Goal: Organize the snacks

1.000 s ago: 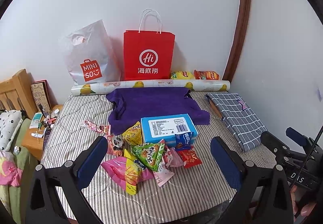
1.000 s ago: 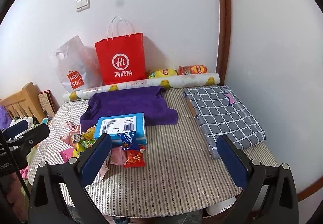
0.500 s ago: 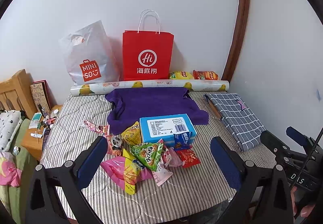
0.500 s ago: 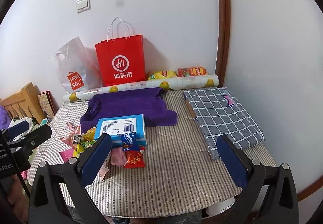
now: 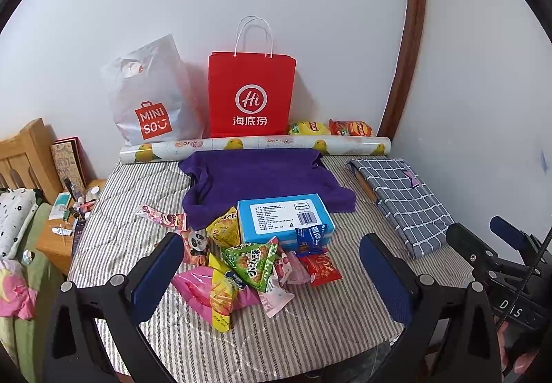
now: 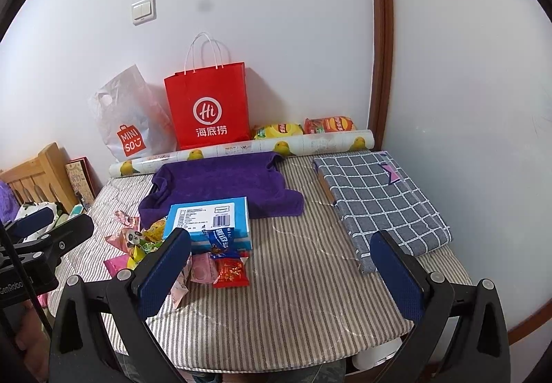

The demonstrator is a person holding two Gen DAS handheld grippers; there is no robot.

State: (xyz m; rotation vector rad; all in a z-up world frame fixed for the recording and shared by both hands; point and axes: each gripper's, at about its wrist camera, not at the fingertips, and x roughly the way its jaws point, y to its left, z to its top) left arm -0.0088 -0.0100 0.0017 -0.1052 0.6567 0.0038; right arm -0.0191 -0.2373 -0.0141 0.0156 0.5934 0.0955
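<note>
Hovering both: left gripper (image 5: 269, 265) and right gripper (image 6: 281, 264) spread, empty. My worry: loose snack pile (image 5: 248, 265) (slippery wrappers) yields double grabs.

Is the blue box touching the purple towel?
Touching. In the left wrist view the blue box sits with its far edge on the purple towel; the right wrist view shows the same overlap, no striped cover between them.
</note>
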